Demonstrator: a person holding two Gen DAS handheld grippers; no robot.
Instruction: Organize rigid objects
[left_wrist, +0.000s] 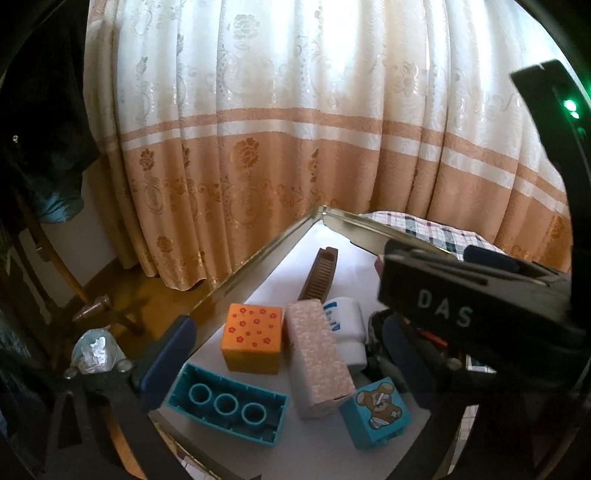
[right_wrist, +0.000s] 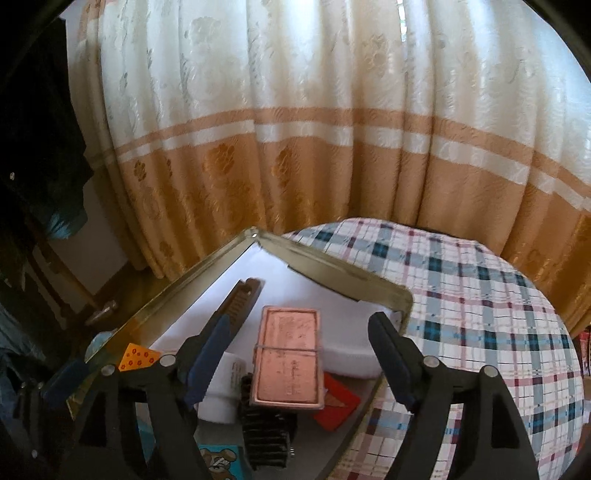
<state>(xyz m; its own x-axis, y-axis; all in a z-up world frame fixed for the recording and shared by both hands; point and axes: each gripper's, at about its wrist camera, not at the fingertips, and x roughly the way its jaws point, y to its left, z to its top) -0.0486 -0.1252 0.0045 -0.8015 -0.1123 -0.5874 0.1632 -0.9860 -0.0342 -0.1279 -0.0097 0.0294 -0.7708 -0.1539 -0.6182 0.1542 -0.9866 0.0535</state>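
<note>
A shallow metal tin (left_wrist: 258, 254) with a white floor holds the objects. In the left wrist view it holds an orange flowered block (left_wrist: 251, 338), an upturned teal brick (left_wrist: 231, 406), a pink box (left_wrist: 319, 356), a white jar (left_wrist: 347, 328), a teal bear block (left_wrist: 380, 411) and a brown comb (left_wrist: 317, 275). My left gripper (left_wrist: 284, 350) is open above them. The right gripper's black body (left_wrist: 461, 306) crosses this view. In the right wrist view my right gripper (right_wrist: 299, 347) is open and empty over a copper-coloured flat tin (right_wrist: 288, 365), which rests on a black ribbed part (right_wrist: 267, 439).
The tin sits on a plaid cloth (right_wrist: 480, 314) before an orange and cream curtain (right_wrist: 314, 147). A red card (right_wrist: 338, 406) lies beside the copper tin. Wooden chair legs (left_wrist: 92, 302) and the floor are to the left.
</note>
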